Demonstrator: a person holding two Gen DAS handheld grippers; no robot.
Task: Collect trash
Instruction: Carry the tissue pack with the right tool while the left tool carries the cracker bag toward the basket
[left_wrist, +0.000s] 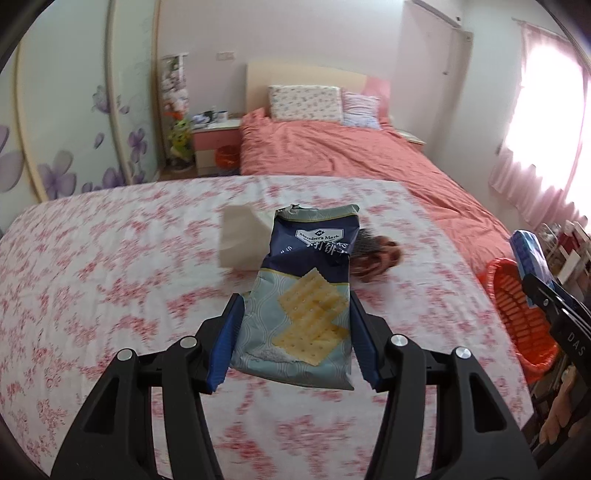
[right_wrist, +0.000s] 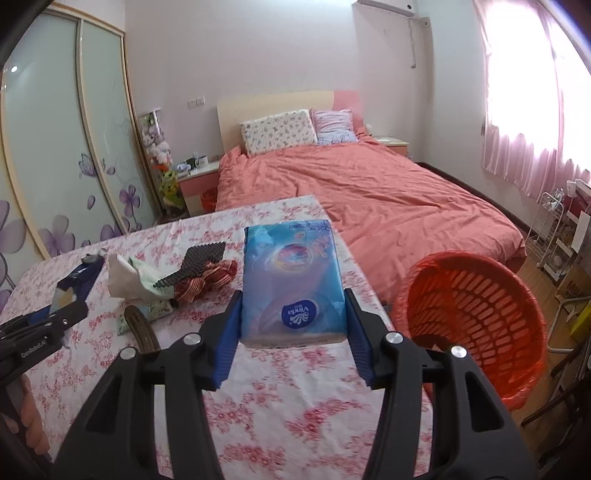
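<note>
— Left tool (left_wrist: 295, 325) is gripping what, exactly?
— Its blue pads are pressing on both sides of a torn-open Member's Mark cracker bag (left_wrist: 306, 295), holding it up over the floral-clothed surface (left_wrist: 110, 295). The jaws are standing partway apart, at the bag's width.
— And the right tool (right_wrist: 293, 328)?
— It is clamping a blue Vinda tissue pack (right_wrist: 293, 280) the same way, jaws partway apart, with the pack sticking forward above the surface.
— Where is the bin sitting?
— An orange-red slatted basket (right_wrist: 476, 314) is standing just to the right of the right tool, beside the surface's edge.
— Anything lying ahead of the tools?
— Ahead and left of the right tool, a crumpled white tissue (right_wrist: 120, 277), black mesh (right_wrist: 199, 260) and a red striped ribbon (right_wrist: 207, 282) are lying together.
</note>
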